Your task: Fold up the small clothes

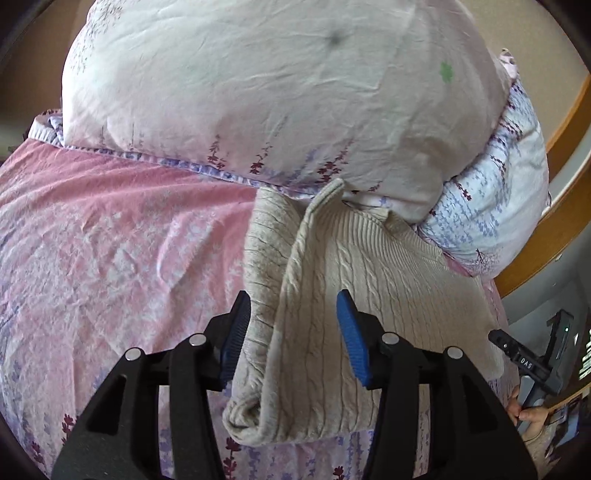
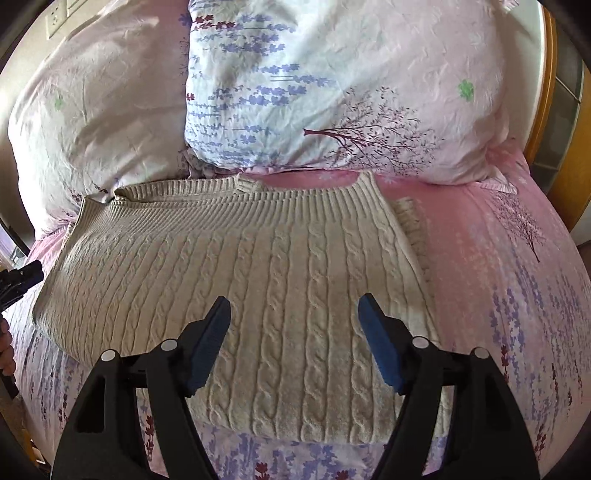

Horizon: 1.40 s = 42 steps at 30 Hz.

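A cream cable-knit sweater (image 2: 258,280) lies folded into a flat rectangle on the pink floral bedsheet (image 2: 498,280), its ribbed hem toward the pillows. In the left wrist view the sweater (image 1: 369,280) shows a folded layer along its left side. My left gripper (image 1: 293,317) is open, its blue pads hovering over the sweater's left edge, holding nothing. My right gripper (image 2: 293,321) is open above the sweater's near middle, holding nothing. The right gripper also shows at the right edge of the left wrist view (image 1: 517,350).
Two floral pillows (image 2: 332,92) (image 1: 258,81) lie against the sweater's far side. A wooden bed frame (image 1: 569,177) curves on the right. A wall socket (image 2: 57,18) is at the top left. The left gripper's tip (image 2: 22,280) shows at the left edge.
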Motion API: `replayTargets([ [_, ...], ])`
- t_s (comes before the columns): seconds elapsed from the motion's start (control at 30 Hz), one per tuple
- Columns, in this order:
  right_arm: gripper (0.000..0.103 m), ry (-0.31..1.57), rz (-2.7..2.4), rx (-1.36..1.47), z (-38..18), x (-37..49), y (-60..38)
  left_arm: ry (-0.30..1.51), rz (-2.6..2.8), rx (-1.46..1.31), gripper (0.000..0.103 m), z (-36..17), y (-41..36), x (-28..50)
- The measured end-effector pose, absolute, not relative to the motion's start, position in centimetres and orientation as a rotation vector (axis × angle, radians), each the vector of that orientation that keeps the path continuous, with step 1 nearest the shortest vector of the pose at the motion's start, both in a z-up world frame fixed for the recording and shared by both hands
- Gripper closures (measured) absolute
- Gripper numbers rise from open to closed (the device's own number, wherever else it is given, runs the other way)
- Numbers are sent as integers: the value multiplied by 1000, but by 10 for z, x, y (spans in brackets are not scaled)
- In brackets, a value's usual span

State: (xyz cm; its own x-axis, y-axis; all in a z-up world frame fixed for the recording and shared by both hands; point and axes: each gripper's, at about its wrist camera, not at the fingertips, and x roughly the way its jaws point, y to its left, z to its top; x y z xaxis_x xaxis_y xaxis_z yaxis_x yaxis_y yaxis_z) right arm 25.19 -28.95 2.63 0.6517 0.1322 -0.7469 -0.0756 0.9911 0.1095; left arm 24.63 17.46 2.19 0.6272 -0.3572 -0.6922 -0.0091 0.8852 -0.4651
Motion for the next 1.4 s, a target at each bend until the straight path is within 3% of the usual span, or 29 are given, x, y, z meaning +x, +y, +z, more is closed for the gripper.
replayTargets([
  [0.7,26,867,66,-53,0,274,-256,939,-261,-603,47,-5,174,277],
  [0.9,25,869,75,-49,-1,275,-256,943,-271,-706,59,-12,178,281],
  [1.03,24,868,80,-48,-2,275,-257,951,-263,-740,73,-16,177,281],
  [1.4,22,866,87,-54,-4,276,-256,968,-280,-801,83,-9,163,280],
])
